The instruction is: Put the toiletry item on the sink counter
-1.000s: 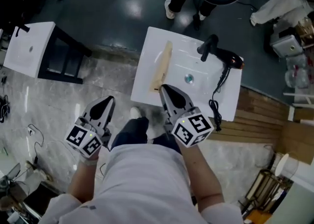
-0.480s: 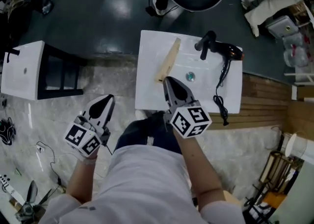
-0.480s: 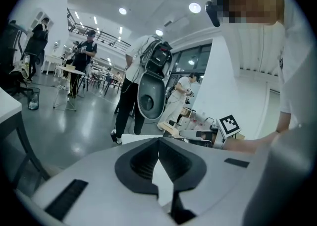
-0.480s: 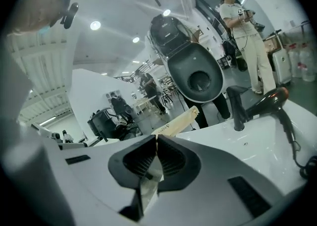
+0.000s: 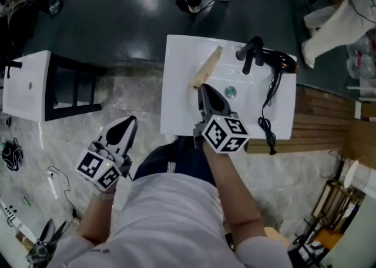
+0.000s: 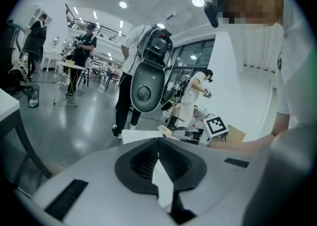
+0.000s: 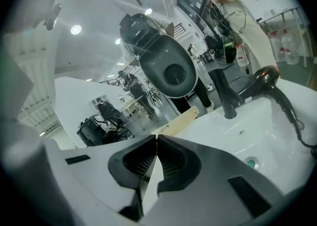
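A long tan box (image 5: 206, 67) lies aslant on the left counter of the white sink (image 5: 176, 105), just beyond the right gripper (image 5: 204, 89), whose jaws are pressed together on nothing. The left gripper (image 5: 129, 123), likewise closed and empty, hangs over the floor (image 5: 126, 93); a hair dryer (image 5: 277, 61) rests at the sink's right.

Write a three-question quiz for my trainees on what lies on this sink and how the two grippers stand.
1. True or false: the hair dryer lies on the right side of the sink, next to the black tap.
2. Where does the tan box lie? (A) on the floor; (B) on the sink, left of the drain; (C) under the hair dryer.
3. Fill in: the left gripper and the right gripper each have their jaws ___, with nothing between them.

Key: 1 true; 2 B; 3 together.
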`<state>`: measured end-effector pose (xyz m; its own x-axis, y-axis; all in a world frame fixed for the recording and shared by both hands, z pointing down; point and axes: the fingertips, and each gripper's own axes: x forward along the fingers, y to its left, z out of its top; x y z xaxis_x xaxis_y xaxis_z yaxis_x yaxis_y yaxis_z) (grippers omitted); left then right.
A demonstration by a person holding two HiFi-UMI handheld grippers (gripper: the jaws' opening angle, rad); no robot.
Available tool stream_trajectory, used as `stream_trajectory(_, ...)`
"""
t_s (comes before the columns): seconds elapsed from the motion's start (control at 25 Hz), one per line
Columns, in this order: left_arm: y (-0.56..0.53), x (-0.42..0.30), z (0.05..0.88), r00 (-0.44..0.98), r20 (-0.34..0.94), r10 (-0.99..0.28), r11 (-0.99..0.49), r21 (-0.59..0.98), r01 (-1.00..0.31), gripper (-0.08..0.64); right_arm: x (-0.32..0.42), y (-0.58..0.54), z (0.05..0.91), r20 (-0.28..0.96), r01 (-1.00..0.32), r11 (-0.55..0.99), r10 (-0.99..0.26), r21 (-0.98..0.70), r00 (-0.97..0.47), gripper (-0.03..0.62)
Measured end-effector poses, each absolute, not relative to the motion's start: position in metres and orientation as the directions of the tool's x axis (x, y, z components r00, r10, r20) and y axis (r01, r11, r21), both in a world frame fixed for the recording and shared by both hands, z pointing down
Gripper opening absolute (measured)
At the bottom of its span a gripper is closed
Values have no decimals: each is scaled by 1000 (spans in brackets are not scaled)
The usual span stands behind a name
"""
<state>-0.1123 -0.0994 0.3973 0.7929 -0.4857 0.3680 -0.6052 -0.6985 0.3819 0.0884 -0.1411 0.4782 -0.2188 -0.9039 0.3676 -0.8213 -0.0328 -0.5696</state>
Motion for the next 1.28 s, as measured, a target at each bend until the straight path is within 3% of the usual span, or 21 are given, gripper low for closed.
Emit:
stream_trajectory(0.4,-108,-102,414,767,410,-493,-671,382,-635,17,111,-179,517,400,-778,-126,-901,-615,-170,28)
stream_trajectory(1.28,-100,-129,449,700,478,-531,-575,404,-711,17,83,-242,578,449,-673,-241,-880,-699,-151,29)
